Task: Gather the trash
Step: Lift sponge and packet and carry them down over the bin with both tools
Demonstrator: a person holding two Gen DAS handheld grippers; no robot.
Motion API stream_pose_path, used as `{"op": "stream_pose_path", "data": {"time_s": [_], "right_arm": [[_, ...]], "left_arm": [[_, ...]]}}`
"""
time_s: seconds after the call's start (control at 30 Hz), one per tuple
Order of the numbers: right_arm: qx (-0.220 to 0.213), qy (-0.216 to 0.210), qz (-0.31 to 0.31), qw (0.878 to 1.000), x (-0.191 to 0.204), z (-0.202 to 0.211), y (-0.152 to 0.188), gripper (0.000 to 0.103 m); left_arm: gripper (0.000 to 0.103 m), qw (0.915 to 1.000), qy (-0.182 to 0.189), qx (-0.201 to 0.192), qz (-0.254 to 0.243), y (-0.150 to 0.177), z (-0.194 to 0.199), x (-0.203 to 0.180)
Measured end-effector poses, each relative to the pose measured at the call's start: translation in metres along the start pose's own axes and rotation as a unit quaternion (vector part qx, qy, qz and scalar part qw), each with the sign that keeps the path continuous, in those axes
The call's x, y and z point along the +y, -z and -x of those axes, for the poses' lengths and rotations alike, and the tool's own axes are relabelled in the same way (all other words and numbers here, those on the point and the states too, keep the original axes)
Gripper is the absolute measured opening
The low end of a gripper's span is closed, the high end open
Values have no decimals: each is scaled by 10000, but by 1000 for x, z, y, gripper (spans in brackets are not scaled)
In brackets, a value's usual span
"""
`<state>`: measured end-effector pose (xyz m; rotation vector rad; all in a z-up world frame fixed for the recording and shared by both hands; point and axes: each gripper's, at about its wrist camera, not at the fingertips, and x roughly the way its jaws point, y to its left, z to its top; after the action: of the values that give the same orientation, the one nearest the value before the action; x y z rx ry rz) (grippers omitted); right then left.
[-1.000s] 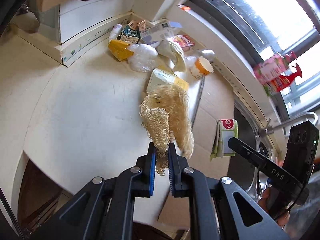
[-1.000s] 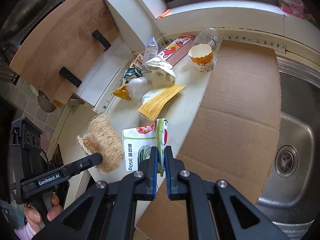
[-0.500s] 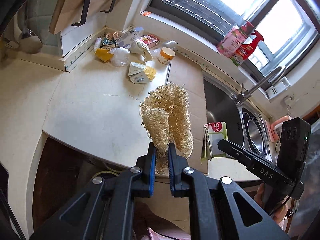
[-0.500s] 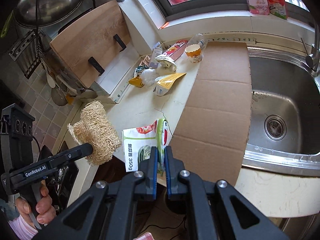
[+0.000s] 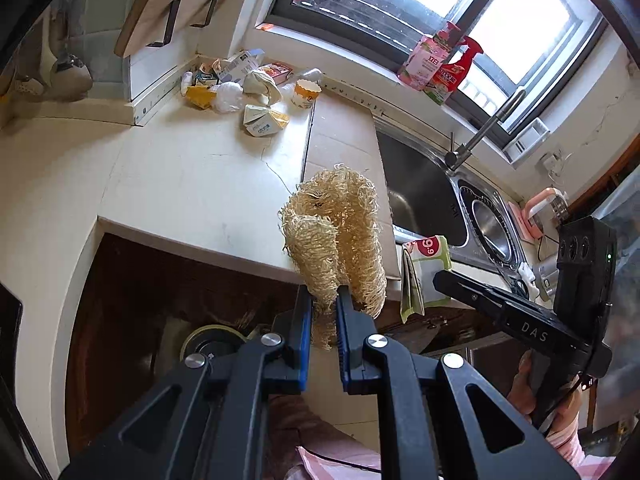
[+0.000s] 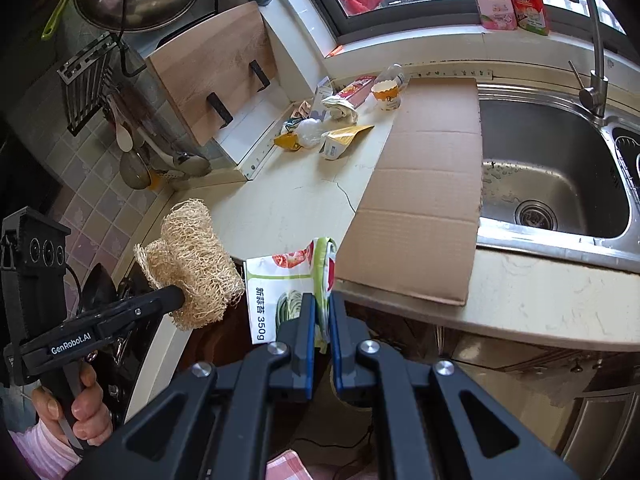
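A: What had changed in that last second?

B: Both claws had pulled back from the cream stone tabletop [image 6: 280,208]. A second earlier the loofah and the packet hung over its surface; by this moment they were out past the front edge, above the dark space under the counter.

A: And the grips?

B: The left claw [image 5: 323,312] was pinching the bottom tuft of the tan, fibrous loofah scrubber [image 5: 336,236], which stood up between its blue pads. The right claw [image 6: 322,312] was pressed together on the fold of a white-and-green printed food packet [image 6: 280,284], which was off the tabletop too.

A: So two pieces collected?

B: Lifted, I'd judge, but not yet dropped anywhere. The carry looked headed for a bin below, though none showed plainly; only a round dark object [image 5: 208,344] low down, and I couldn't tell what it was.

A: What remained?

B: A heap of trash in the back corner [image 6: 320,128]: cartons, crumpled bags, a white paper cup with an orange band [image 6: 386,94] and a clear bottle.

A: Any containers?

B: The steel sink [image 6: 552,176], holding nothing but water drops, with a flat sheet of brown cardboard [image 6: 424,184] lying beside it.
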<state>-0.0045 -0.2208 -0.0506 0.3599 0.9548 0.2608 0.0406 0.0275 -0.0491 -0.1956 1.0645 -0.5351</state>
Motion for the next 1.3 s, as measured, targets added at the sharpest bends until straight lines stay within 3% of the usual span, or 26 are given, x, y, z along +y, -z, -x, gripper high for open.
{"op": "stream_pose_path", "data": {"time_s": [0.43, 0.67, 0.8, 1.0, 1.3], "right_arm": [[813, 71, -59, 9966, -1, -38, 67, 7], [1182, 118, -32, 9929, -8, -65, 80, 7], [1604, 96, -4, 9870, -17, -96, 87, 7], [2225, 218, 196, 9745, -31, -157, 100, 7], [2730, 531, 983, 9555, -38, -286, 144, 7]], "left_arm": [[9, 9993, -10, 340, -147, 58, -6, 15], [9, 9971, -210, 702, 217, 83, -36, 41], [9, 9929, -422, 985, 519, 99, -59, 62], [9, 9832, -603, 1406, 995, 125, -110, 98], [10, 9669, -871, 1887, 1479, 170, -235, 170]]}}
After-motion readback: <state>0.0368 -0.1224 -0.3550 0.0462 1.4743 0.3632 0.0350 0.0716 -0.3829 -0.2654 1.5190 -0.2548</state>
